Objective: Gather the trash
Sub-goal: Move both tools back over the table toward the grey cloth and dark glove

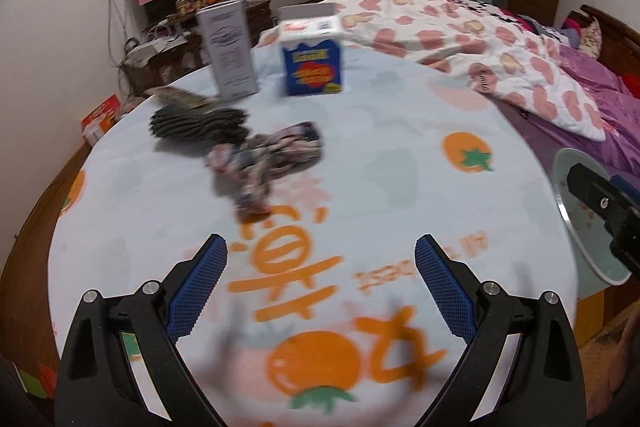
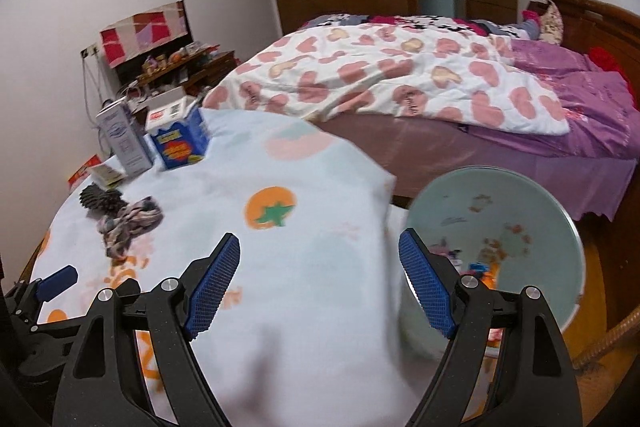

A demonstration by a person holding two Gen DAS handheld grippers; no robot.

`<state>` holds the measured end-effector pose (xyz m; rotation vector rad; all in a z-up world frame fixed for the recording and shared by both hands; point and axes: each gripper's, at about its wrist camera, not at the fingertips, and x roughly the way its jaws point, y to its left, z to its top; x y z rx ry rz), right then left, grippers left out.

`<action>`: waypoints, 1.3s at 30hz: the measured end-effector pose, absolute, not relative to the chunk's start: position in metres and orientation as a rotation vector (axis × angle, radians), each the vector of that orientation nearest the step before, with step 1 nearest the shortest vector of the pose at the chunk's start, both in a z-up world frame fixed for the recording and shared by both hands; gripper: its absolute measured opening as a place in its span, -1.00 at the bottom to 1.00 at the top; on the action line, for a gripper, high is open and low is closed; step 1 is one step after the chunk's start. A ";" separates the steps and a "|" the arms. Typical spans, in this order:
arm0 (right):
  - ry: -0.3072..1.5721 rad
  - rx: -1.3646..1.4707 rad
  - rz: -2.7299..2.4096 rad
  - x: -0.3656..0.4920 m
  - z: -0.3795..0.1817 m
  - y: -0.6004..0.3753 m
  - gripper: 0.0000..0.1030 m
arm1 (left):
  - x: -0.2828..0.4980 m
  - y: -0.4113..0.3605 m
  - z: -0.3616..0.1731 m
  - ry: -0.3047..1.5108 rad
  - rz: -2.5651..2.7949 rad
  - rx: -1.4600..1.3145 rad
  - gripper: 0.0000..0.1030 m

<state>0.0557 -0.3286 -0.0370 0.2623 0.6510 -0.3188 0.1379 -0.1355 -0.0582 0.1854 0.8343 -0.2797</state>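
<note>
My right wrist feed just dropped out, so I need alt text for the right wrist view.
The right gripper is open and empty above a fruit-print cloth, with a pale green bin holding some scraps just to its right. Far left on the cloth lie crumpled wrappers, a blue carton and a white box.

Right gripper [image 2: 320, 259]: jaws wide, empty, above fruit-print sheet [image 2: 312, 187]; pale bin [image 2: 532, 199] just right; blue carton [image 2: 182, 139] far left
</note>
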 end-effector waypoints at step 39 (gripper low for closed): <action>0.901 0.144 0.063 0.239 -0.096 -0.172 -0.40 | 0.273 0.034 -0.073 0.868 0.012 0.069 0.79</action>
